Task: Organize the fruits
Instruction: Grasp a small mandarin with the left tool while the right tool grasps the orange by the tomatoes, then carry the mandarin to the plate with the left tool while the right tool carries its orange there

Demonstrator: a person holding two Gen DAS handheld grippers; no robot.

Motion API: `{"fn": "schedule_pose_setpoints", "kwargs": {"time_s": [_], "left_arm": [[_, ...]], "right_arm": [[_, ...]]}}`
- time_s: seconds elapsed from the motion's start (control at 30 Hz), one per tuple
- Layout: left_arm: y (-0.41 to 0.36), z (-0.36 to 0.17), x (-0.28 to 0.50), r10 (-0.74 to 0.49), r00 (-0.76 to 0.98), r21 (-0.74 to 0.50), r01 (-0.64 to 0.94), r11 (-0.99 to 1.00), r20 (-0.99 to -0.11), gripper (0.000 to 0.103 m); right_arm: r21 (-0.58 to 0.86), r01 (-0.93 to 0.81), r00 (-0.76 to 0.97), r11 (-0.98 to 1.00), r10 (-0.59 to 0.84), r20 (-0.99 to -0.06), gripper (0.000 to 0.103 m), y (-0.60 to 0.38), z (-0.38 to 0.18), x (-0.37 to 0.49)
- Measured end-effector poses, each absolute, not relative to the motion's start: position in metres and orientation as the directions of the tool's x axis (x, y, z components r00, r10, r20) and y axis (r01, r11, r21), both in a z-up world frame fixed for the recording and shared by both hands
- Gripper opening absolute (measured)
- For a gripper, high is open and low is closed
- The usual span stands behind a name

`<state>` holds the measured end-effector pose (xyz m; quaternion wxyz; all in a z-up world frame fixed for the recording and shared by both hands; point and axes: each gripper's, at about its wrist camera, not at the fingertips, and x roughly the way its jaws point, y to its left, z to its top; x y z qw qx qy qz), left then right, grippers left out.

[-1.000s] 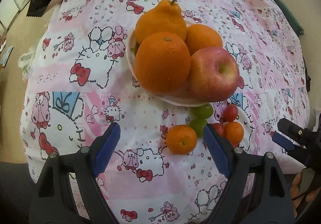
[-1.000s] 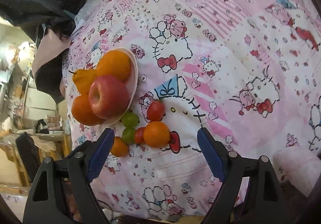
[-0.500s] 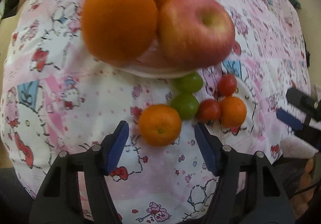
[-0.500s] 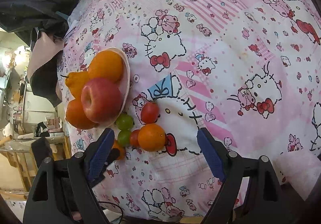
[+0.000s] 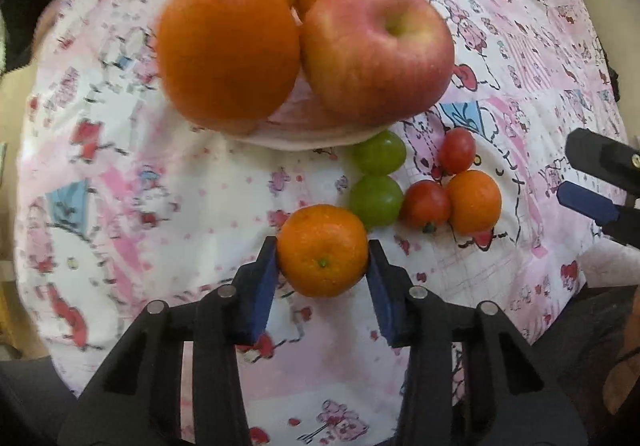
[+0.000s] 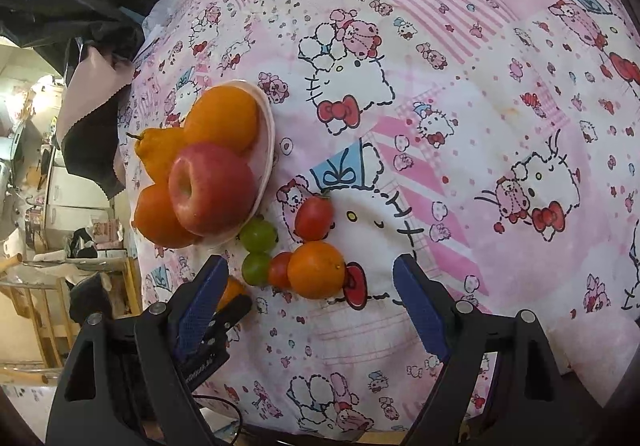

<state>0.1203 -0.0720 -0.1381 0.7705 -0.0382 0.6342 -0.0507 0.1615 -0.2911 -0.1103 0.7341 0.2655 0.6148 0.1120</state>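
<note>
Left claw (image 5: 323, 260) is closing on the mandarin (image 5: 323, 261), its blue pads at the fruit's two sides and seemingly just touching. The mandarin lies on the bed (image 5: 120, 150), below the plate (image 5: 296, 134) and beside the grapes (image 5: 376, 198). Light, round and soft-skinned, it may roll or bruise, so a gentle pinch across its widest part suits. Right claw (image 6: 310, 284) hovers spread and empty over the other mandarin (image 6: 316, 270).

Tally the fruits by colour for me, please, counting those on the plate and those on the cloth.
Orange: 5, among them the mandarin between the closing left gripper pads
Red: 3, counting the apple
Green: 2
Total: 10
</note>
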Motion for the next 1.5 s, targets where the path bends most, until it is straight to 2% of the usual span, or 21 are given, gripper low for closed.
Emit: {"fn": "schedule_pose_setpoints", "kwargs": {"time_s": [0.17, 0.3, 0.37, 0.5, 0.7, 0.77, 0.8, 1.07, 1.23, 1.5], "left_arm": [[-0.059, -0.119, 0.112, -0.109, 0.234, -0.111, 0.004, 0.994, -0.966, 0.038], [-0.04, -0.109, 0.11, -0.094, 0.253, -0.109, -0.044, 0.993, -0.963, 0.038], [-0.032, -0.108, 0.109, -0.087, 0.257, -0.106, -0.061, 0.992, -0.963, 0.038], [-0.023, -0.106, 0.108, -0.08, 0.263, -0.107, -0.088, 0.99, -0.962, 0.038], [-0.012, -0.095, 0.107, -0.082, 0.297, -0.121, -0.117, 0.986, -0.951, 0.038], [-0.006, -0.09, 0.107, -0.083, 0.313, -0.129, -0.129, 0.983, -0.946, 0.038], [-0.004, -0.088, 0.106, -0.083, 0.319, -0.132, -0.134, 0.982, -0.944, 0.038], [0.015, -0.085, 0.104, -0.066, 0.338, -0.132, -0.175, 0.976, -0.939, 0.038], [0.026, -0.084, 0.102, -0.054, 0.351, -0.131, -0.2, 0.971, -0.935, 0.038], [0.041, -0.074, 0.102, -0.047, 0.383, -0.142, -0.225, 0.964, -0.923, 0.038]], "right_arm": [[0.502, 0.151, 0.197, 0.852, 0.472, -0.859, 0.087, -0.284, -0.115, 0.161], [0.4, 0.094, 0.156, 0.912, 0.383, -0.91, 0.087, -0.267, -0.122, 0.16], [0.375, 0.062, 0.129, 0.925, 0.365, -0.922, 0.084, -0.257, -0.128, 0.16], [0.342, 0.018, 0.102, 0.94, 0.338, -0.935, 0.071, -0.242, -0.136, 0.162], [0.306, 0.007, 0.059, 0.952, 0.305, -0.95, 0.066, -0.231, -0.151, 0.166], [0.311, 0.017, 0.046, 0.95, 0.31, -0.95, 0.059, -0.231, -0.155, 0.165], [0.313, 0.023, 0.046, 0.949, 0.312, -0.949, 0.041, -0.232, -0.156, 0.165], [0.332, -0.004, 0.109, 0.943, 0.33, -0.938, 0.041, -0.238, -0.139, 0.158], [0.41, -0.009, 0.168, 0.912, 0.405, -0.899, 0.041, -0.244, -0.12, 0.157], [0.609, -0.1, 0.299, 0.787, 0.607, -0.736, 0.041, -0.24, -0.068, 0.154]]}}
